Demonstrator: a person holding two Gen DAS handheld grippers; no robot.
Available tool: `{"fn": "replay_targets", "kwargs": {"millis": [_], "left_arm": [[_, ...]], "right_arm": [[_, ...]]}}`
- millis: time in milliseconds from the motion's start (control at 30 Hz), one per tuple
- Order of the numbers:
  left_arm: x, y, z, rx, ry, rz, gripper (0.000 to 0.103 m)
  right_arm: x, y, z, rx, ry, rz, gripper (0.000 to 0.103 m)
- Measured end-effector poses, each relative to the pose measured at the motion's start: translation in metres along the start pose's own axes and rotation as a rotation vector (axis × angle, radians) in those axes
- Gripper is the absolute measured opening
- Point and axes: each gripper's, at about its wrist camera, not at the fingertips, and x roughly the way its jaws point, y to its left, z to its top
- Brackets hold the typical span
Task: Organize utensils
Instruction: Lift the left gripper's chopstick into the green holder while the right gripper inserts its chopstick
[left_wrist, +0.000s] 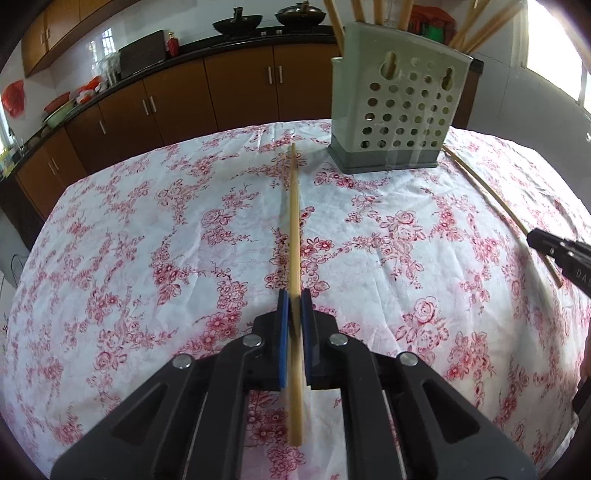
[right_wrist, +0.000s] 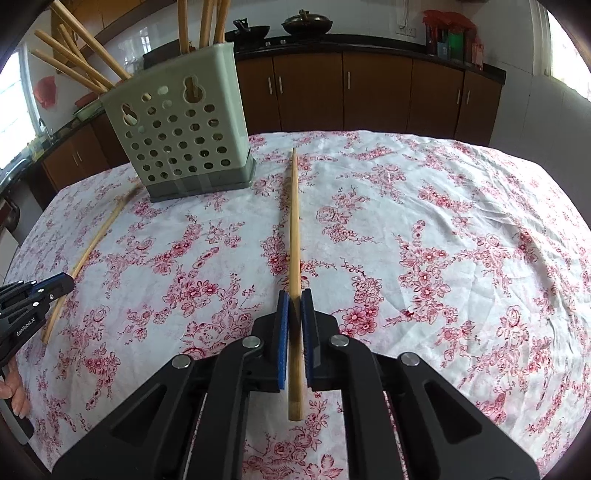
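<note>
Several chopsticks already stand in the perforated holder on the flowered tablecloth, while two remain out, one chopstick pinched in the left gripper and another chopstick pinched in the right gripper, both likely headed for the holder.

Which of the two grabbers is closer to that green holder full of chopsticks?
Hard to say. The holder sits ahead and right of the left gripper, ahead and left of the right gripper. Each clamps a chopstick.
</note>
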Motion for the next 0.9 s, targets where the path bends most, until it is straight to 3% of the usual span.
{"fn": "replay_targets", "kwargs": {"millis": [267, 433, 700, 900], "left_arm": [[-0.071, 0.009, 0.025, -0.019, -0.196, -0.022, 0.008], [-0.106, 0.014, 0.045, -0.059, -0.302, -0.05, 0.008], [-0.136, 0.016, 0.065, -0.074, -0.385, -0.081, 0.008], [-0.162, 0.009, 0.078, -0.059, -0.432, -0.158, 0.008]], "right_arm": [[-0.06, -0.001, 0.028, -0.014, -0.221, 0.0, 0.008], [-0.08, 0.0, 0.04, -0.004, -0.3, 0.007, 0.008], [-0.099, 0.007, 0.063, -0.013, -0.375, 0.03, 0.008], [-0.129, 0.016, 0.087, -0.028, -0.464, 0.085, 0.008]]}}
